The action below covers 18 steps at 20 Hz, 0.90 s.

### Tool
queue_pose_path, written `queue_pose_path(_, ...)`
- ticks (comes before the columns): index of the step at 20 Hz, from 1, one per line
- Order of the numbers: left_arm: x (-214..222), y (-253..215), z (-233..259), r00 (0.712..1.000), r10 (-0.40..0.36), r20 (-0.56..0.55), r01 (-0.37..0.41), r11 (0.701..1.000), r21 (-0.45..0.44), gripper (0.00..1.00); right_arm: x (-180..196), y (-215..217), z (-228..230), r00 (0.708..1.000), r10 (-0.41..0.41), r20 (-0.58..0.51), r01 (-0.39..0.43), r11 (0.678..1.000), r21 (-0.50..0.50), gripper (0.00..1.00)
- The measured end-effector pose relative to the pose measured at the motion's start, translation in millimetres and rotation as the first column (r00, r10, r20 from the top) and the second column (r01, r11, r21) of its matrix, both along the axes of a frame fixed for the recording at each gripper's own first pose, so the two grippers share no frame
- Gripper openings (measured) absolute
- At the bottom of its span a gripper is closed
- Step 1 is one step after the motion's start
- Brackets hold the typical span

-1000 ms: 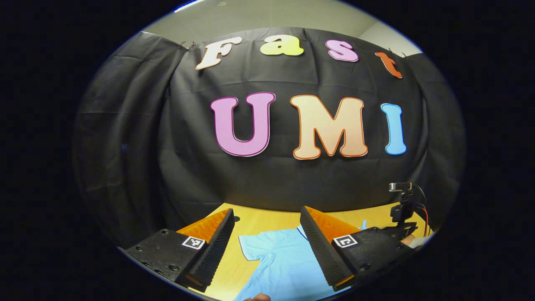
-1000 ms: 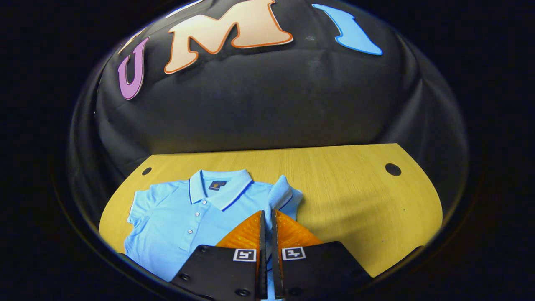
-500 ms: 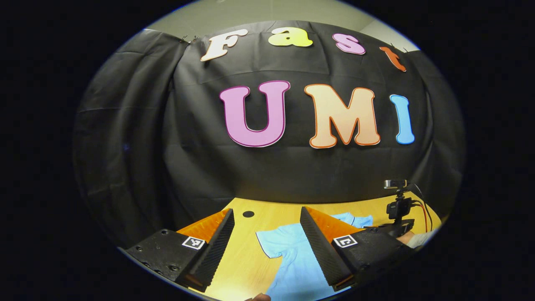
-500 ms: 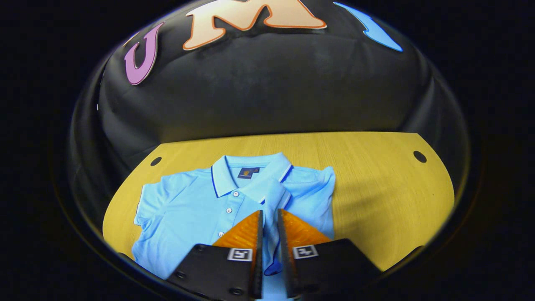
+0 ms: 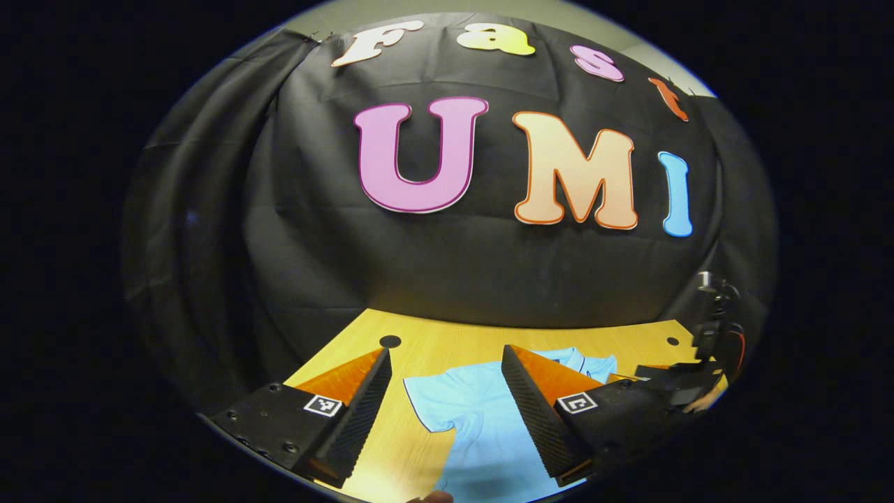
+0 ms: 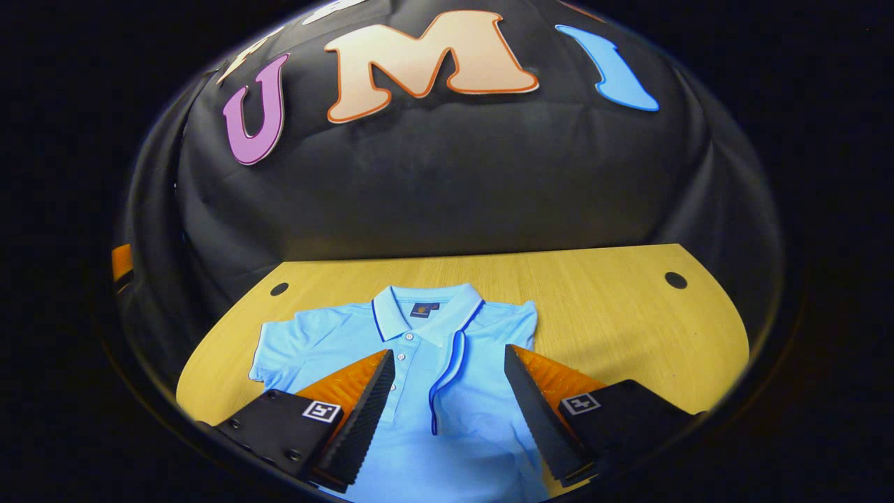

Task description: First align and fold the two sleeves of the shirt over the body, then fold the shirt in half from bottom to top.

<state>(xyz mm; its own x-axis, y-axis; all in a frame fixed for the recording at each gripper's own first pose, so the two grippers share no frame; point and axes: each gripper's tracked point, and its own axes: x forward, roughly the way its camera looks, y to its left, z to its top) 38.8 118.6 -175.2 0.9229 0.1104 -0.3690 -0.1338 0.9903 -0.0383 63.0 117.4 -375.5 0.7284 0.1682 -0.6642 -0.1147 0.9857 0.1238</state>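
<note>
in the left gripper view, your left claw [image 5: 443,412] is spread wide, grasping nothing, at the bottom of the frame; the shirt [image 5: 482,419] lies on the bench [image 5: 447,342] between its fingers. in the right gripper view, your right claw [image 6: 447,409] is released too, low centre, over the shirt [image 6: 419,363], whose sleeve [image 6: 489,349] right of centre lies folded over the body.

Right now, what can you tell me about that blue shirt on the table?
The shirt is a light blue polo with a dark-trimmed collar, a buttoned placket and short sleeves. It lies flat, face up, on the wooden table. One sleeve is folded over the body; the other still spreads out. Both grippers hang open over it; whether either touches it I cannot tell.
</note>
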Motion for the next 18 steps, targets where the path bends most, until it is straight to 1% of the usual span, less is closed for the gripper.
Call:
queue_pose_path(1, 7, 1, -8, 1.0, -0.004, -0.01, 0.004, 1.0, -0.01, 0.95, -7, -6, 4, 1.0, -0.008, -0.002, 0.008, 1.0, -0.002, 0.98)
queue_pose_path(2, 13, 3, -17, 1.0, -0.003, -0.022, 0.002, 1.0, -0.015, 0.97, -15, -14, 7, 1.0, -0.015, -0.006, 0.015, 1.0, -0.01, 0.94)
queue_pose_path(3, 20, 5, -27, 0.999, -0.002, -0.036, 0.001, 1.0, -0.026, 0.96, -22, -22, 9, 1.0, -0.024, -0.009, 0.024, 0.999, -0.023, 0.98)
queue_pose_path(7, 39, 13, -70, 0.995, 0.01, -0.097, -0.017, 0.997, -0.071, 0.96, -50, -56, 15, 0.996, -0.084, -0.027, 0.082, 0.994, -0.067, 0.98)
queue_pose_path(8, 44, 17, -81, 0.994, 0.019, -0.111, -0.028, 0.997, -0.076, 0.96, -59, -62, 16, 0.994, -0.1, -0.031, 0.098, 0.992, -0.075, 0.94)
queue_pose_path(9, 48, 22, -92, 0.992, 0.027, -0.125, -0.037, 0.996, -0.078, 0.96, -68, -67, 18, 0.993, -0.112, -0.033, 0.109, 0.991, -0.082, 0.98)
queue_pose_path(10, 52, 27, -103, 0.989, 0.037, -0.142, -0.049, 0.996, -0.08, 0.96, -77, -71, 18, 0.992, -0.119, -0.038, 0.115, 0.989, -0.091, 0.98)
queue_pose_path(12, 57, 32, -125, 0.984, 0.04, -0.176, -0.056, 0.994, -0.089, 0.95, -93, -73, 18, 0.99, -0.12, -0.068, 0.112, 0.988, -0.102, 0.98)
queue_pose_path(13, 59, 33, -138, 0.98, 0.04, -0.196, -0.059, 0.994, -0.091, 0.95, -97, -73, 18, 0.99, -0.119, -0.078, 0.11, 0.988, -0.108, 0.94)
queue_pose_path(14, 60, 35, -151, 0.974, 0.04, -0.223, -0.062, 0.994, -0.089, 0.95, -98, -74, 21, 0.99, -0.12, -0.076, 0.111, 0.988, -0.111, 0.98)
queue_pose_path(15, 62, 35, -164, 0.969, 0.039, -0.245, -0.063, 0.994, -0.091, 0.95, -97, -73, 25, 0.99, -0.124, -0.07, 0.116, 0.987, -0.108, 0.94)
queue_pose_path(16, 64, 37, -174, 0.964, 0.044, -0.263, -0.07, 0.993, -0.093, 0.96, -98, -70, 28, 0.989, -0.13, -0.065, 0.123, 0.987, -0.1, 0.98)
queue_pose_path(17, 65, 36, -186, 0.959, 0.044, -0.28, -0.074, 0.992, -0.098, 0.96, -98, -69, 31, 0.989, -0.134, -0.062, 0.128, 0.987, -0.099, 0.94)
queue_pose_path(18, 66, 36, -196, 0.954, 0.045, -0.296, -0.077, 0.992, -0.098, 0.96, -98, -70, 32, 0.989, -0.136, -0.054, 0.13, 0.986, -0.104, 0.94)
